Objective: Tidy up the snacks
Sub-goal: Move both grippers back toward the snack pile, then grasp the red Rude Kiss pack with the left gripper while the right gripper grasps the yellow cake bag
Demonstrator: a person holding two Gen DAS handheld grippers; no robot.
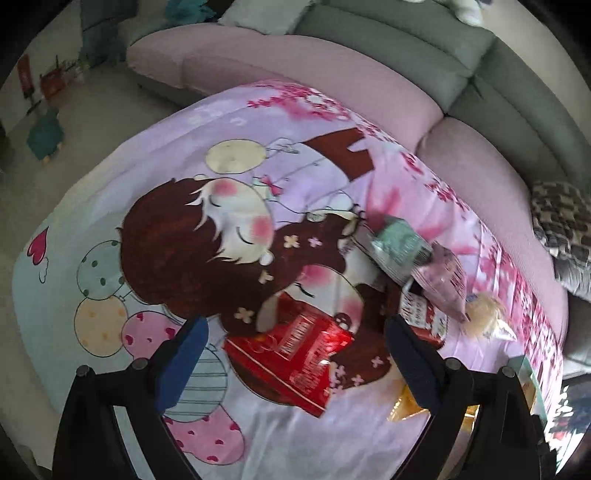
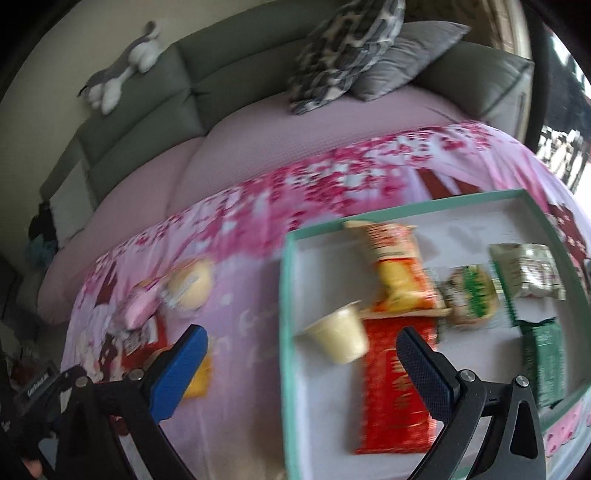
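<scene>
Pink cartoon-printed cloth (image 1: 155, 177) covers the desk, with a grey-green sofa (image 1: 388, 33) beyond its far edge. The left tool (image 1: 295, 354) hangs over a shiny red snack packet (image 1: 295, 358) lying flat on the cloth, its fingers spread wide to either side and nothing between them. To the right of that packet sit a green pouch (image 1: 400, 245), a pink bag (image 1: 447, 284) partly on top of it, and a pale round bun in clear wrap (image 1: 485, 314). The right tool (image 2: 303, 363) is also wide and empty, hovering over the left wall of a teal-rimmed tray (image 2: 286, 295). Inside the tray lie a cream cup (image 2: 338, 334) tipped on its side, a long red packet (image 2: 395, 384), a yellow-and-red bag (image 2: 397, 273) and several green packets (image 2: 528, 271).
</scene>
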